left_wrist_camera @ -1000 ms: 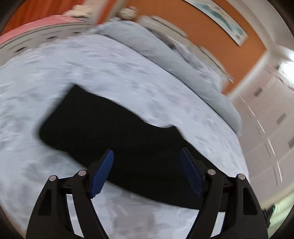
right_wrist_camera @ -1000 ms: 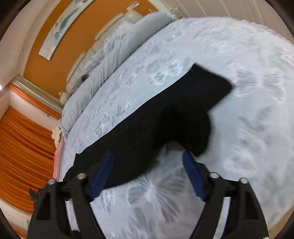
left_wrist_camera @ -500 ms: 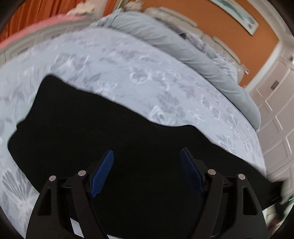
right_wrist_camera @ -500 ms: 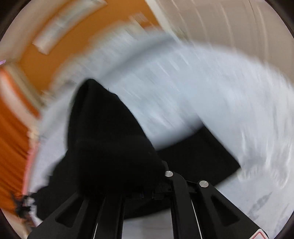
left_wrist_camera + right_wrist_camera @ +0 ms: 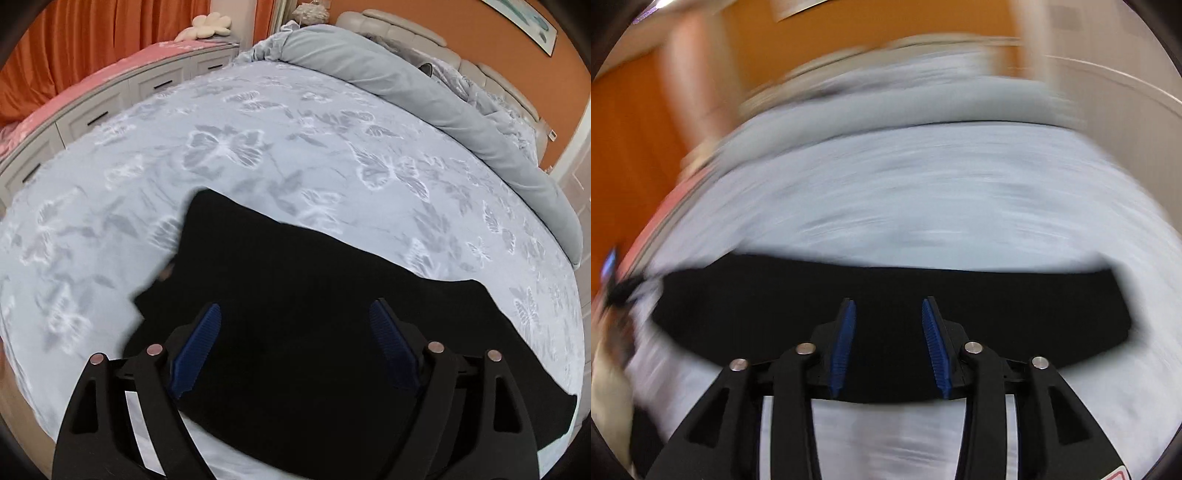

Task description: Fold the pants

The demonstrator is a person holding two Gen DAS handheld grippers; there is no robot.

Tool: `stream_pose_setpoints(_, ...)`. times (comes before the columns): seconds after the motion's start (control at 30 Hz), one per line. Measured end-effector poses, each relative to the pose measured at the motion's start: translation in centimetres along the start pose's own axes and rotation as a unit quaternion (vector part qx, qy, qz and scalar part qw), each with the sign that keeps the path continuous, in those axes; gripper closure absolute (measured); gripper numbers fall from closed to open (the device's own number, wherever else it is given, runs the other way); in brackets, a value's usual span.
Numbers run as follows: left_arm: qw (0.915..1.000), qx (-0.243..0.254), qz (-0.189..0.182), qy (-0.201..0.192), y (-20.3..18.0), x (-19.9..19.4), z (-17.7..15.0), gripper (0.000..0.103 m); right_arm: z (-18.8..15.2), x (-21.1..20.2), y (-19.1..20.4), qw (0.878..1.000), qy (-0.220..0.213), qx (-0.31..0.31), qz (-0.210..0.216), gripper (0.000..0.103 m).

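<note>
Black pants [image 5: 314,295] lie on the pale butterfly-print bedspread [image 5: 258,129], with a folded layer whose corner reaches up at the left. My left gripper [image 5: 295,317] hovers just over the pants. Its jaws are opening wide, and its blue pads [image 5: 199,339] hold nothing. In the blurred right wrist view the pants [image 5: 1015,306] stretch as a dark band across the bed. My right gripper [image 5: 888,306] is over the band's near edge. Its jaws are opening too, and no cloth sits between the pads [image 5: 844,339].
A rolled grey duvet [image 5: 424,92] and a padded headboard [image 5: 399,26] run along the far side of the bed. A pink-topped drawer unit [image 5: 110,88] and orange curtains [image 5: 92,40] stand at the left. The bed's near edge falls away at the lower left.
The right gripper shut on an end of the pants, swung it over, and now stands apart with the cloth released. The left gripper moved in lower over the pants.
</note>
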State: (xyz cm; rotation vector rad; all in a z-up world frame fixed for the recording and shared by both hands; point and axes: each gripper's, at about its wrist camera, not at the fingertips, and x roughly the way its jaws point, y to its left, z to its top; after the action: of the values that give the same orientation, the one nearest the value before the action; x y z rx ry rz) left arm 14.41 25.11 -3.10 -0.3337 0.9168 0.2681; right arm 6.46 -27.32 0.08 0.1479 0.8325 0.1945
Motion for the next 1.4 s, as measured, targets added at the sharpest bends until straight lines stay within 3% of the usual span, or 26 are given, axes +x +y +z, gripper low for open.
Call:
stream_pose_setpoints(0.07, 1.0, 0.007, -0.004, 0.001, 2.2, -0.7, 0.4, 0.021, 1.8, 5.0, 6.7, 0.995, 0.037, -0.056, 0.07, 0.06)
stream_pose_setpoints(0.13, 1.0, 0.004, -0.006, 0.004, 4.8, -1.1, 0.5, 0.016, 3.3, 9.4, 11.6, 0.988, 0.061, -0.096, 0.101, 0.06)
stream_pose_setpoints(0.27, 0.9995, 0.0, 0.017, 0.028, 10.2, 0.3, -0.1, 0.015, 6.7, 18.3, 18.1, 0.984, 0.082, -0.114, 0.114, 0.06)
stream_pose_setpoints(0.33, 0.9981, 0.003, 0.018, 0.059, 12.4, 2.2, -0.6, 0.015, 7.8, 21.4, 19.1, 0.984, 0.095, -0.111, 0.101, 0.06)
stream_pose_setpoints(0.4, 0.9964, 0.003, 0.003, 0.085, 13.6, 3.9, -1.0, 0.015, 8.7, 24.9, 20.3, 0.984, 0.118, -0.1, 0.093, 0.06)
stream_pose_setpoints(0.47, 0.9937, -0.003, -0.037, 0.105, 14.1, 5.6, -1.3, 0.018, 8.6, 27.6, 20.9, 0.982, 0.138, -0.089, 0.096, 0.064)
stream_pose_setpoints(0.5, 0.9952, 0.007, -0.04, 0.089, 13.9, 5.5, -1.1, 0.041, 8.8, 28.1, 21.3, 0.983, 0.13, -0.096, 0.089, 0.085)
stream_pose_setpoints(0.53, 0.9941, 0.04, -0.064, 0.078, 13.1, 5.3, -0.6, 0.062, 8.6, 27.8, 21.3, 0.984, 0.122, -0.098, 0.083, 0.095)
stream_pose_setpoints(0.57, 0.9925, 0.053, -0.08, 0.077, 12.5, 5.2, 0.1, 0.076, 9.2, 27.3, 21.2, 0.986, 0.107, -0.084, 0.101, 0.096)
stream_pose_setpoints(0.6, 0.9935, 0.053, -0.076, 0.066, 12.2, 4.9, 1.0, 0.086, 10.4, 27.2, 21.6, 0.987, 0.088, -0.077, 0.107, 0.099)
stream_pose_setpoints(0.67, 0.9943, 0.05, -0.087, 0.036, 11.9, 4.6, 3.1, 0.093, 11.6, 26.7, 21.4, 0.99, 0.05, -0.071, 0.109, 0.103)
stream_pose_setpoints(0.7, 0.9962, 0.059, -0.061, 0.016, 11.7, 4.9, 4.0, 0.101, 11.9, 27.0, 21.3, 0.992, 0.04, -0.074, 0.097, 0.103)
stream_pose_setpoints(0.73, 0.9968, 0.069, -0.04, 0.008, 11.6, 5.4, 4.5, 0.1, 11.9, 28.5, 20.9, 0.992, 0.06, -0.075, 0.077, 0.103)
stream_pose_setpoints(0.8, 0.9973, 0.065, -0.017, 0.03, 12.1, 7.3, 4.9, 0.098, 11.7, 30.9, 19.7, 0.991, 0.107, -0.047, 0.059, 0.102)
stream_pose_setpoints(0.87, 0.9975, 0.035, -0.039, 0.047, 13.4, 7.2, 4.5, 0.096, 11.5, 28.7, 18.9, 0.994, 0.077, -0.031, 0.072, 0.094)
stream_pose_setpoints(0.93, 0.9975, 0.023, -0.058, 0.034, 14.5, 4.8, 3.6, 0.083, 10.8, 25.4, 19.3, 0.994, 0.051, -0.054, 0.084, 0.094)
stream_pose_setpoints(1.0, 0.9975, 0.03, -0.063, 0.012, 15.1, 2.5, 2.5, 0.021, 9.7, 23.2, 21.0, 0.989, 0.051, -0.095, 0.105, 0.09)
stream_pose_setpoints(1.03, 0.9981, 0.035, -0.051, -0.004, 15.1, 1.4, 1.8, 0.01, 9.0, 22.4, 22.5, 0.985, 0.057, -0.121, 0.112, 0.086)
stream_pose_setpoints(1.1, 0.9982, 0.043, -0.04, -0.014, 14.8, 0.9, 0.9, 0.01, 7.7, 22.4, 25.8, 0.976, 0.07, -0.166, 0.119, 0.048)
stream_pose_setpoints(1.23, 0.9974, 0.036, -0.044, 0.044, 13.9, 2.7, -0.6, 0.01, 6.7, 24.7, 32.4, 0.96, 0.075, -0.239, 0.121, 0.047)
stream_pose_setpoints(1.33, 0.994, 0.014, -0.058, 0.092, 14.1, 4.6, -1.8, 0.01, 6.5, 28.0, 35.9, 0.956, 0.092, -0.248, 0.127, 0.047)
stream_pose_setpoints(1.37, 0.9941, 0.009, -0.062, 0.089, 14.1, 4.7, -2.1, 0.01, 6.4, 29.4, 36.7, 0.953, 0.107, -0.249, 0.138, 0.058)
stream_pose_setpoints(1.4, 0.995, 0.016, -0.059, 0.079, 13.9, 4.6, -2.1, 0.027, 6.2, 30.8, 37.2, 0.949, 0.126, -0.248, 0.15, 0.099)
